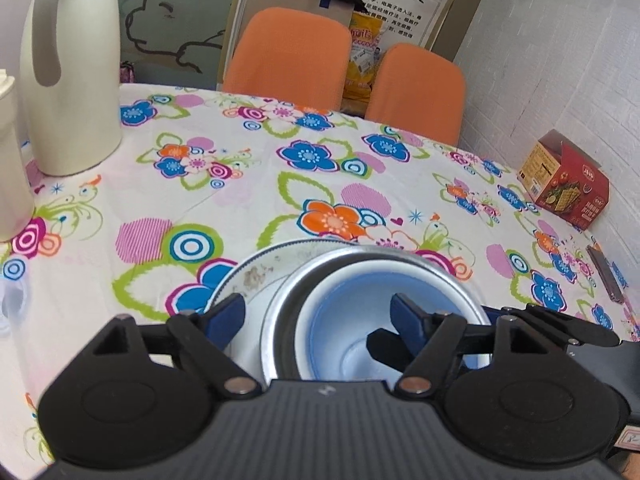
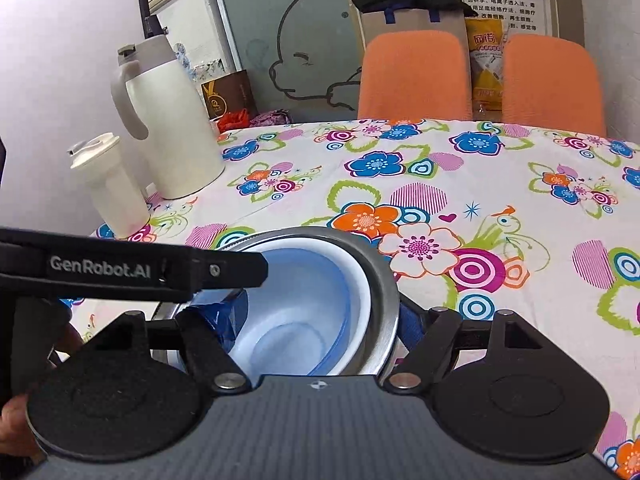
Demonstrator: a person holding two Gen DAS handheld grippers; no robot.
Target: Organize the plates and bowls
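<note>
- Looking along my left gripper, I see its blue fingers spread wide, gripping nothing: one hangs over the plate, the other over the inside of the plastic bowl.
- On the desk, under its flowered cloth, lies a white plate with a dotted rim and a brownish smear.
- A steel bowl sits on that plate, shifted toward its right side, and a white-and-blue plastic bowl is nested inside it.
- Farther off stand a cream thermos jug at the left, a red cracker box at the right by the wall, and two orange chairs behind the desk.
- From my right gripper, the same nest is close below: the plastic bowl inside the steel bowl.
- These fingers are spread too, one inside the plastic bowl at its left wall, the other outside the steel rim on the right; whether they touch the bowls I cannot tell.
- A black arm of the left gripper crosses the left of this view, above the bowl.
- A small cream lidded cup stands just beside the thermos jug.
</note>
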